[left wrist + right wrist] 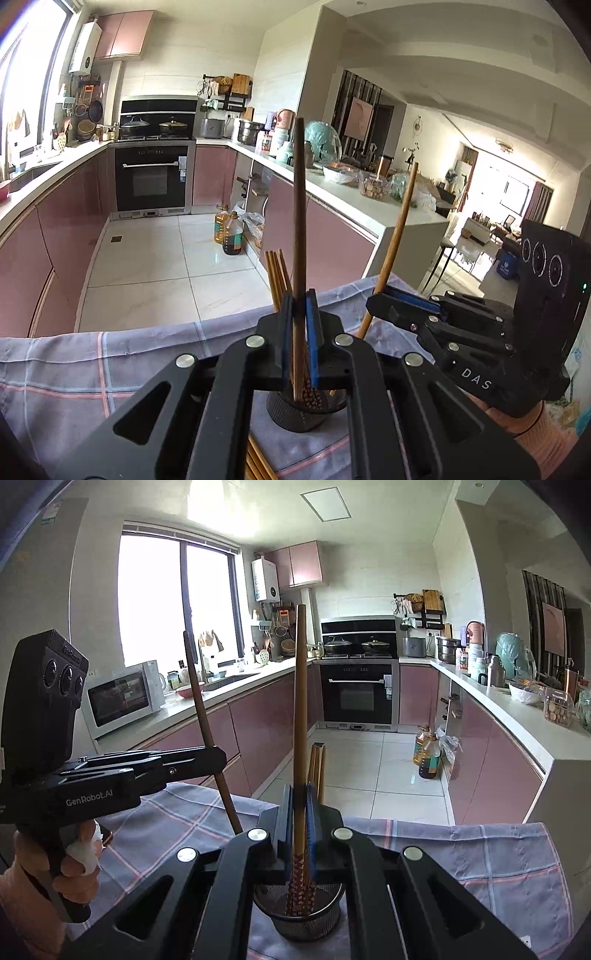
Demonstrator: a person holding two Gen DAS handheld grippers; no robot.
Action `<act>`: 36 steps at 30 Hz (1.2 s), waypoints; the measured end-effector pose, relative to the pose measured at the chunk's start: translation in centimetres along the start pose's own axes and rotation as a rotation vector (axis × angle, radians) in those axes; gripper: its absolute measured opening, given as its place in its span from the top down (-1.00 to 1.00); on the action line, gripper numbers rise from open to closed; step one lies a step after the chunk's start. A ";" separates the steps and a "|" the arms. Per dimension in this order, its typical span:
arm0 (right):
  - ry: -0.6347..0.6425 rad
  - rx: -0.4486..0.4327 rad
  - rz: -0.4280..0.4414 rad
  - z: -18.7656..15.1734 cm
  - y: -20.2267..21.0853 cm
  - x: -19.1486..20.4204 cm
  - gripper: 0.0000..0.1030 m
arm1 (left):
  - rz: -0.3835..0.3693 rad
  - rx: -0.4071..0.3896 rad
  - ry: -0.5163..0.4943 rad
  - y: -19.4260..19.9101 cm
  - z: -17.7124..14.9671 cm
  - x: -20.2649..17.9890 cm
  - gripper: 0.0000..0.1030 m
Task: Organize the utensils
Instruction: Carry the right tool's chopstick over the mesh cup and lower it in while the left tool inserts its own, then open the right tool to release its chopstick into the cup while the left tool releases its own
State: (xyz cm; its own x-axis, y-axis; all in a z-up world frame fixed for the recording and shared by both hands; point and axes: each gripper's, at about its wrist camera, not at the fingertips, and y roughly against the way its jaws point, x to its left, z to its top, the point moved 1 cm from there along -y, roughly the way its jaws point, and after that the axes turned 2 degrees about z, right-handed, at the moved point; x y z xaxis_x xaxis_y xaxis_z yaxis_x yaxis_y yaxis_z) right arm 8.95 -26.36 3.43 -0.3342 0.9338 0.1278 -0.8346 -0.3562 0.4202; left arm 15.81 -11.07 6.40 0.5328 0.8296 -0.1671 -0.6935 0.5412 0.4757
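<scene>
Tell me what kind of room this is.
A home kitchen, most likely: a built-in oven under a stove with lidded pots, a microwave by the sink, and pink cabinets under a long counter that opens toward a living area.

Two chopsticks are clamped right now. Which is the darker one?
The dark brown wooden chopstick in the left claw. The one in the right claw is a lighter tan wooden chopstick with a patterned lower end.

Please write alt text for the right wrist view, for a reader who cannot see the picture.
The right gripper is shut on one upright chopstick above a mesh utensil holder on a checked cloth. At left, the left gripper, held in a hand, clamps a darker chopstick; a kitchen lies behind.
</scene>
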 end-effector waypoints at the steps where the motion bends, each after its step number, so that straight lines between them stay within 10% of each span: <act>1: 0.000 0.017 -0.001 -0.3 -0.5 -0.1 0.89 | 0.001 0.026 -0.012 -0.6 -0.4 0.0 0.85; 14: -0.077 0.224 0.012 -2.6 -4.8 -1.5 0.89 | -0.020 0.227 -0.011 -5.4 -2.9 1.0 0.85; 24: -0.115 0.233 -0.001 -2.7 -6.2 -2.2 0.84 | 0.004 0.246 0.044 -7.5 -2.4 2.0 0.84; 36: -0.130 0.186 0.022 -3.4 -3.9 -1.6 0.60 | 0.035 0.150 0.046 -3.7 -4.3 1.7 0.36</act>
State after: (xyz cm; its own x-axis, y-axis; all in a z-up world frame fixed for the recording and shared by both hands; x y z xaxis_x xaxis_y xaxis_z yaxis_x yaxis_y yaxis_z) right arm 11.25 -26.58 -1.42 -0.2818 0.9268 0.2484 -0.7288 -0.3752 0.5728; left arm 17.20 -11.10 0.65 0.4843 0.8550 -0.1857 -0.6293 0.4878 0.6050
